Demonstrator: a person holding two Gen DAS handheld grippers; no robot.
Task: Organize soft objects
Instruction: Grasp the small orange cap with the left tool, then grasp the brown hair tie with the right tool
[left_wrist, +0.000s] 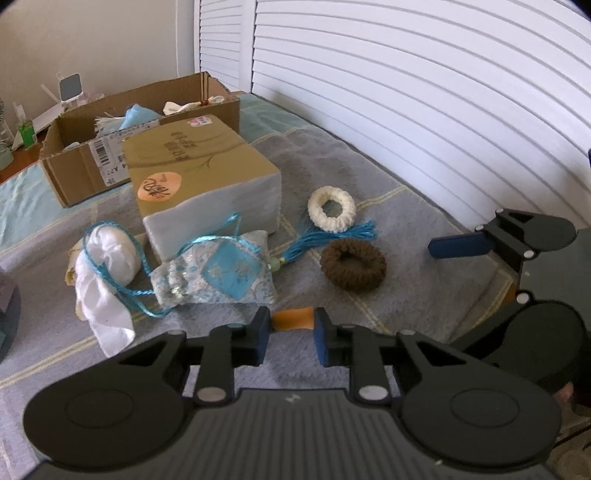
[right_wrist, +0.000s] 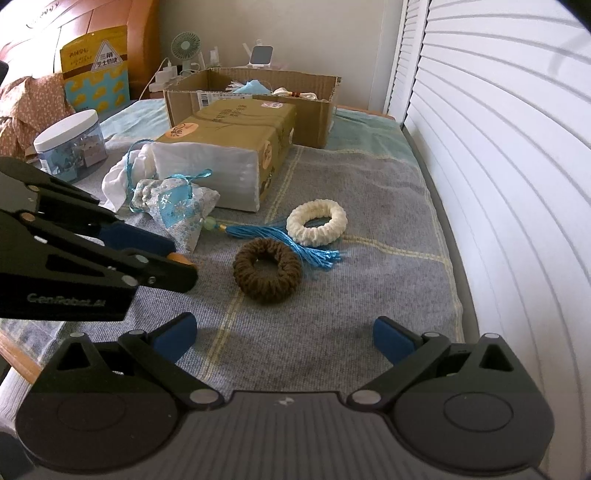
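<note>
Cardboard box (right_wrist: 310, 122) of blue pouch (right_wrist: 254, 88) (cream bundle (right_wrist: 295, 93) alongside)

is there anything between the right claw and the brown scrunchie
Nothing visible. The open right claw faces the brown scrunchie across bare blanket. The left claw sits off to the side, shut on an orange item.

We count two knitted rings, one white (right_wrist: 317, 221) and one brown (right_wrist: 266, 275); one blue patterned pouch (right_wrist: 177, 210) with one tassel (right_wrist: 284, 240); one white cloth bundle (left_wrist: 110, 258); one tissue pack (right_wrist: 236, 162); one cardboard box (right_wrist: 251, 103); one lidded jar (right_wrist: 70, 142).
</note>
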